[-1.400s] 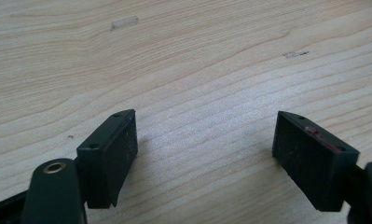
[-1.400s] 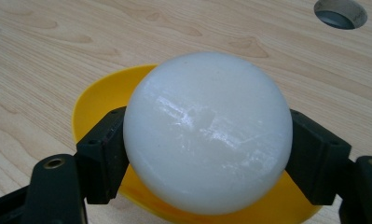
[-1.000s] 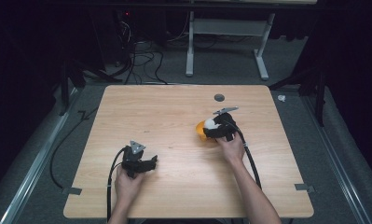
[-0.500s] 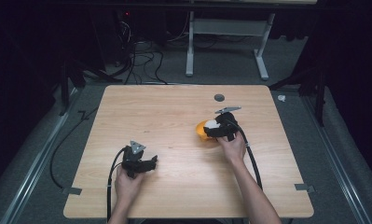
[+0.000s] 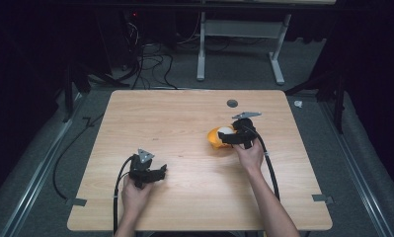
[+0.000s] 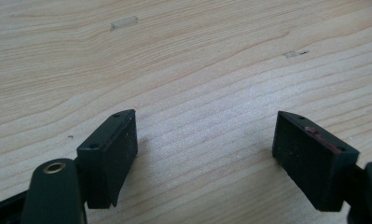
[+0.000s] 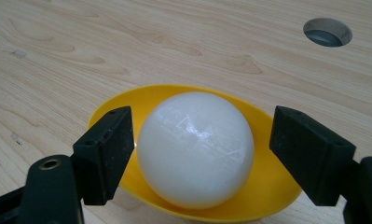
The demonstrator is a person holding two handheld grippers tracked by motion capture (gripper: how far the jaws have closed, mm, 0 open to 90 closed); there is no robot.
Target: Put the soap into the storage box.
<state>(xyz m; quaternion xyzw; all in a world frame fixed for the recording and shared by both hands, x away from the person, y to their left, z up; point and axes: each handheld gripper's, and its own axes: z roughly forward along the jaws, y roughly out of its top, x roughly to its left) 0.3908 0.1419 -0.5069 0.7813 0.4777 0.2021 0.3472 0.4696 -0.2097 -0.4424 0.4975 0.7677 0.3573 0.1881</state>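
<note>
Straddling white ball [image 7: 195, 149] in yellow bowl [image 7: 263, 186], our right tool [image 7: 202, 154] stands spread; left tool [image 6: 204, 158] spread, idle on surface [image 5: 175, 123]. Risk: off-centre squeeze squirts ball out, tips bowl.

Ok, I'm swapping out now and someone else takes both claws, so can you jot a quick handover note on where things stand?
Right claw: open, jaws on either side of the white ball, not gripping it; one jaw looks close to it, contact unclear.
Left claw: open, holding nothing, low over bare table near the person's side.
Ball sits in the yellow bowl on the table, with a round hole in the tabletop beyond it.
Done: right claw lined up on the ball.
Left: probably close on the ball and lift it; left claw has no job yet.
</note>
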